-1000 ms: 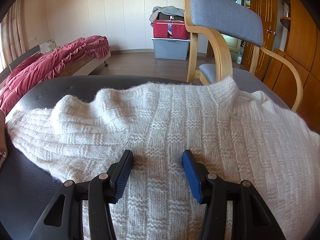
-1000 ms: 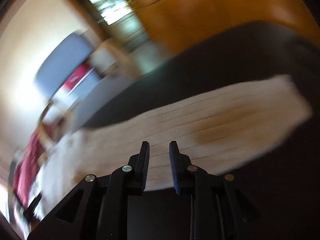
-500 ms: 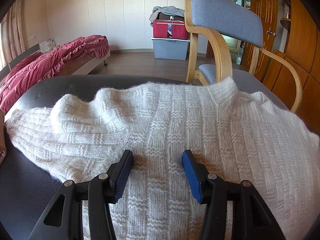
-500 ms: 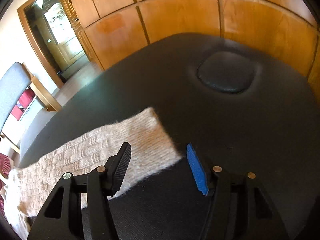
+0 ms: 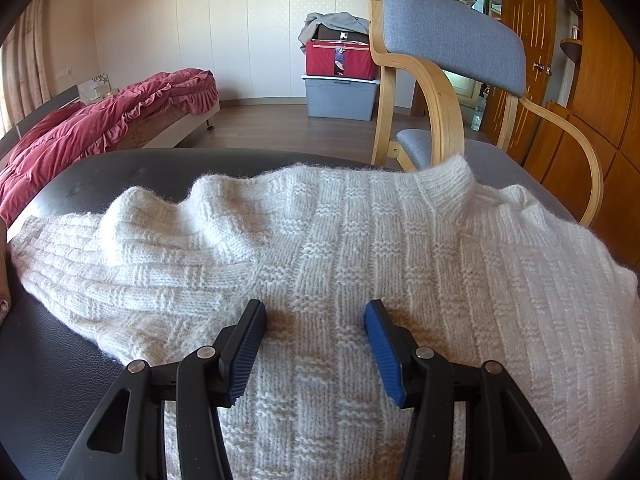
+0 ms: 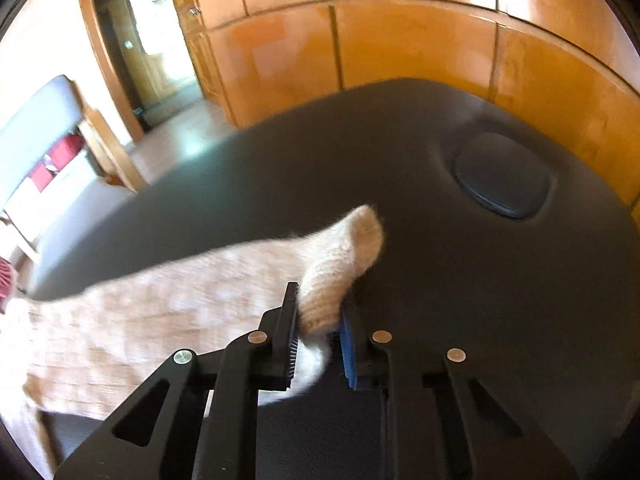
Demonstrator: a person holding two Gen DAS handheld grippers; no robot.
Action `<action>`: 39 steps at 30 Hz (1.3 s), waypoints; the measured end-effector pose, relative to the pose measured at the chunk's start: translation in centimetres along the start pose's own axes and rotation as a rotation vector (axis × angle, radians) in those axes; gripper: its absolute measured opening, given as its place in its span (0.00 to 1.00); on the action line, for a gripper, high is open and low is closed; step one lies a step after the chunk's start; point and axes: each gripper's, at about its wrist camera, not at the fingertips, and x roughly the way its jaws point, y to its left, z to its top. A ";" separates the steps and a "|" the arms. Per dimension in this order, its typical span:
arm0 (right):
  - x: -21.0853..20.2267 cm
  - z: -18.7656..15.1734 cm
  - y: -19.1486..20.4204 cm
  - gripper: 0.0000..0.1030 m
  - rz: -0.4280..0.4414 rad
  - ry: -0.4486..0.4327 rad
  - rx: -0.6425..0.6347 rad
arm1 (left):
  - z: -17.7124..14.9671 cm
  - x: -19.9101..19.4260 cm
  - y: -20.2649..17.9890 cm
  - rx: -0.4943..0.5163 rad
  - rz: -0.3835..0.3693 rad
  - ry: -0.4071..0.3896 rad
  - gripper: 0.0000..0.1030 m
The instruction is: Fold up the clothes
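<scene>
A cream knitted sweater point(image 5: 340, 248) lies spread on a black padded table point(image 5: 48, 340). Its collar stands up at the far side and one sleeve is folded across at the left. My left gripper point(image 5: 314, 308) rests open on the sweater's body, tips pressing into the knit, nothing between the blue pads. In the right wrist view the sweater's other sleeve point(image 6: 160, 300) stretches to the left, and its cuff point(image 6: 340, 264) is lifted off the table. My right gripper point(image 6: 318, 304) is closing, its jaws pinching the cuff between them.
A wooden armchair with grey cushions point(image 5: 452, 40) stands just behind the table. Farther off are a bed with a red quilt point(image 5: 100, 120) and stacked storage boxes point(image 5: 340, 80). Wooden cabinet panels point(image 6: 400, 40) line the wall beyond the table's round face pad point(image 6: 504, 176).
The right gripper opened over the end of the sleeve, then closed on the cuff and lifted it. The left gripper and the sweater body stayed put.
</scene>
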 end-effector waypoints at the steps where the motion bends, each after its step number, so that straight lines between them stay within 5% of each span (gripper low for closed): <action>1: -0.6 0.1 0.5 0.19 0.027 -0.011 0.006 | 0.0 0.0 0.0 0.000 -0.001 0.000 0.51; 8: -5.2 0.7 9.2 0.19 0.312 -0.076 -0.042 | 0.1 0.0 0.3 -0.007 -0.013 0.002 0.52; 15: -7.6 -1.0 21.3 0.19 0.552 -0.045 -0.146 | -0.1 0.0 0.4 -0.013 -0.020 0.003 0.52; 21: -8.7 -4.9 32.0 0.19 0.764 0.043 -0.233 | -0.1 -0.1 0.7 -0.035 -0.043 -0.003 0.52; 26: -10.1 -11.6 41.2 0.19 0.915 0.143 -0.365 | -0.2 -0.2 1.6 -0.082 -0.086 -0.010 0.52; 32: -9.8 -19.0 47.2 0.19 0.998 0.269 -0.472 | -0.2 -0.2 1.9 -0.107 -0.098 -0.017 0.52; 39: -7.3 -21.3 45.9 0.19 0.946 0.348 -0.511 | -0.1 -0.2 2.5 -0.137 -0.142 -0.020 0.55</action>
